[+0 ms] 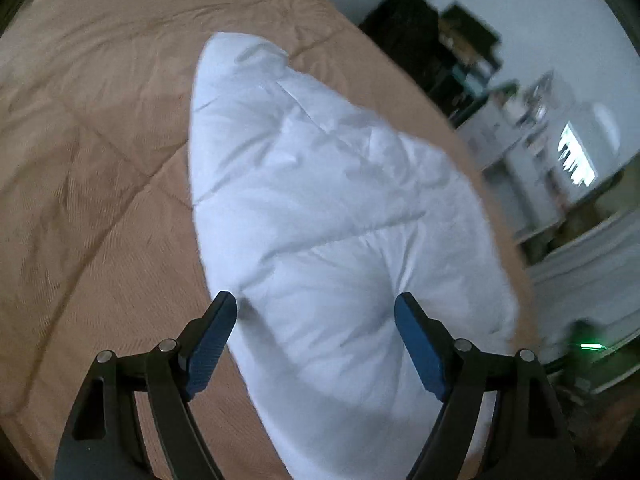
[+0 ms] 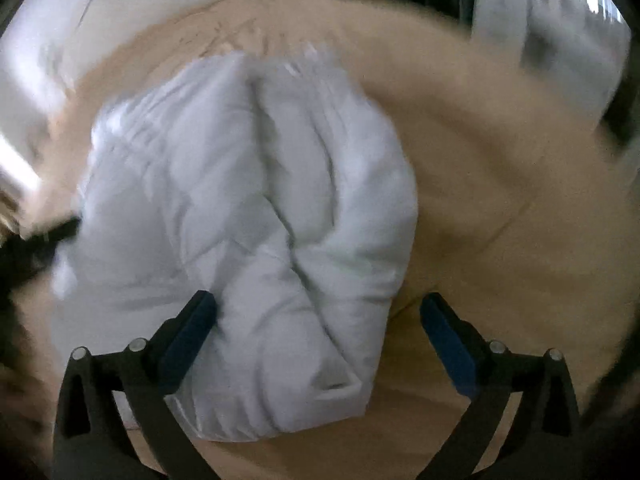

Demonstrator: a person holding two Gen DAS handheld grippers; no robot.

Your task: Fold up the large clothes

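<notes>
A white padded comforter (image 1: 320, 208), folded into a thick bundle, is seen lying on a bed covered by a tan bedspread (image 1: 100, 160). In the left wrist view the bundle is shown stretching away from the left tool (image 1: 316, 312) toward the far corner of the bed, with its quilted stitching visible and its right edge close to the bed's side. The left tool's blue-padded fingers (image 1: 212, 340) are held well apart above the near end of the comforter; nothing is clamped between them.

In the right wrist view the same comforter (image 2: 248, 208) is seen doubled over, a deep crease running down its middle and a folded corner lying nearest the camera. The right tool (image 2: 318, 308) is spread wide over that near end, its left finger (image 2: 188, 332) over the white fabric and its right finger over bare bedspread (image 2: 500, 200) beside the bundle. The pads are not pressed on the cloth. This view is blurred.

Beyond the bed, to the right of the comforter in the left wrist view, dark shelving (image 1: 460, 52) and white furniture (image 1: 528, 168) are shown against a pale wall, too smeared for their contents to be made out. No container is seen on the bed itself.
</notes>
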